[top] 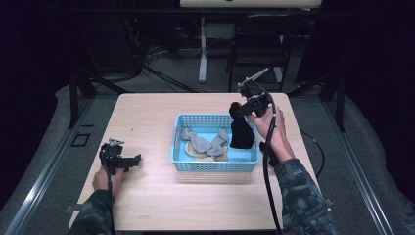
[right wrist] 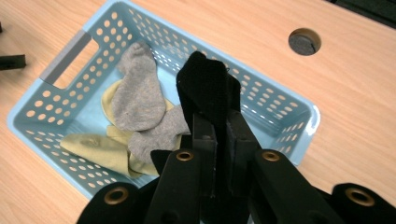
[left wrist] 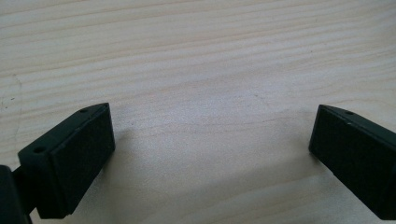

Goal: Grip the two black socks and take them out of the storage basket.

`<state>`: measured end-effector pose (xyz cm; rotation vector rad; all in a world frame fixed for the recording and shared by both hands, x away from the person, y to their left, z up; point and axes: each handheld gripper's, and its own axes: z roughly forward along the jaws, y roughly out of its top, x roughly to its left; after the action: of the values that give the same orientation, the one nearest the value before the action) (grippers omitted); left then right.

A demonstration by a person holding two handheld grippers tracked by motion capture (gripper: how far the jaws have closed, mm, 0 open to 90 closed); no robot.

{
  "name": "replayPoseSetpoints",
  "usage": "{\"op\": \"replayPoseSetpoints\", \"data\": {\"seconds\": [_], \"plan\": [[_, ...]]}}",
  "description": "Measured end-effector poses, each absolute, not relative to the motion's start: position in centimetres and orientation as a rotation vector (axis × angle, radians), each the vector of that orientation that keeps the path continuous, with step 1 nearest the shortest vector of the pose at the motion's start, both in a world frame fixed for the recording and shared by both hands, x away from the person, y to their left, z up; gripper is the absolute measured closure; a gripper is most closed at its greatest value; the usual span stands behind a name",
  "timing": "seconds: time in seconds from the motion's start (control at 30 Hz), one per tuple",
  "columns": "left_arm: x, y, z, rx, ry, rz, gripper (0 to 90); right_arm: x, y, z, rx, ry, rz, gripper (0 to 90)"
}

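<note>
A light blue perforated basket (top: pixel 182 147) (right wrist: pixel 275 112) sits in the middle of the wooden table. Inside lie grey socks (top: pixel 198 140) (right wrist: pixel 140 100) on top of yellow socks (top: pixel 193 151) (right wrist: pixel 95 147). My right gripper (top: pixel 236 110) (right wrist: pixel 218 128) is shut on a black sock (top: pixel 242 133) (right wrist: pixel 205 91), which hangs from it above the basket's right end. My left gripper (top: pixel 136 159) (left wrist: pixel 210 140) rests low over the bare table at the left, jaws wide open with nothing between them.
A round cable hole (right wrist: pixel 304 41) lies in the tabletop beyond the basket. A chair (top: pixel 259 44) and a desk leg (top: pixel 202 49) stand behind the table. Bare wood (top: pixel 142 117) stretches between the left gripper and the basket.
</note>
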<state>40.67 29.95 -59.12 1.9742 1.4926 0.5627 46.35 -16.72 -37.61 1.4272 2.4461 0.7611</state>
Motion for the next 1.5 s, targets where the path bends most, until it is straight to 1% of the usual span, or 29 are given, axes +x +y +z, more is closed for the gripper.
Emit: {"op": "replayPoseSetpoints", "data": {"seconds": [0.3,0.47,0.7,0.83,0.87,0.9,1.0,1.07,1.13,1.17,1.27,1.3,1.33,1.43,1.47,1.5], "plan": [[40.7,30.0,-59.1,1.974,1.493,0.563,0.3,45.5,-18.7,-34.4,1.415,2.381,0.797,84.7],[40.7,30.0,-59.1,1.974,1.493,0.563,0.3,45.0,-20.1,-33.2,1.422,2.350,0.799,84.6],[40.7,30.0,-59.1,1.974,1.493,0.563,0.3,44.3,-22.4,-32.6,1.454,2.300,0.791,84.6],[40.7,30.0,-59.1,1.974,1.493,0.563,0.3,43.8,-24.7,-33.0,1.495,2.265,0.750,84.5],[40.7,30.0,-59.1,1.974,1.493,0.563,0.3,43.8,-24.7,-33.0,1.495,2.265,0.750,84.5],[40.7,30.0,-59.1,1.974,1.492,0.563,0.3,43.6,-25.5,-33.4,1.518,2.253,0.740,84.5],[40.7,30.0,-59.1,1.974,1.492,0.563,0.3,43.5,-26.3,-33.8,1.536,2.245,0.724,84.5],[40.7,29.9,-59.1,1.974,1.493,0.563,0.3,43.4,-27.6,-34.9,1.579,2.242,0.715,84.4],[40.7,29.9,-59.1,1.974,1.493,0.563,0.3,43.5,-27.9,-35.5,1.590,2.245,0.701,84.4],[40.7,30.0,-59.1,1.974,1.493,0.563,0.3,43.6,-28.6,-36.9,1.629,2.250,0.673,84.3],[40.7,30.0,-59.1,1.974,1.492,0.563,0.3,43.8,-29.5,-39.1,1.687,2.245,0.662,84.3],[40.7,30.0,-59.1,1.974,1.492,0.563,0.3,43.8,-29.5,-39.1,1.687,2.245,0.662,84.3],[40.7,30.0,-59.1,1.974,1.492,0.563,0.3,43.9,-29.7,-40.0,1.705,2.247,0.638,84.2],[40.7,29.9,-59.1,1.974,1.493,0.563,0.3,44.6,-30.3,-43.9,1.786,2.260,0.584,84.2],[40.7,29.9,-59.1,1.974,1.493,0.563,0.3,44.6,-30.3,-43.9,1.786,2.260,0.584,84.2],[40.7,30.0,-59.1,1.974,1.493,0.563,0.3,44.8,-30.4,-44.8,1.804,2.265,0.579,84.2]]}}
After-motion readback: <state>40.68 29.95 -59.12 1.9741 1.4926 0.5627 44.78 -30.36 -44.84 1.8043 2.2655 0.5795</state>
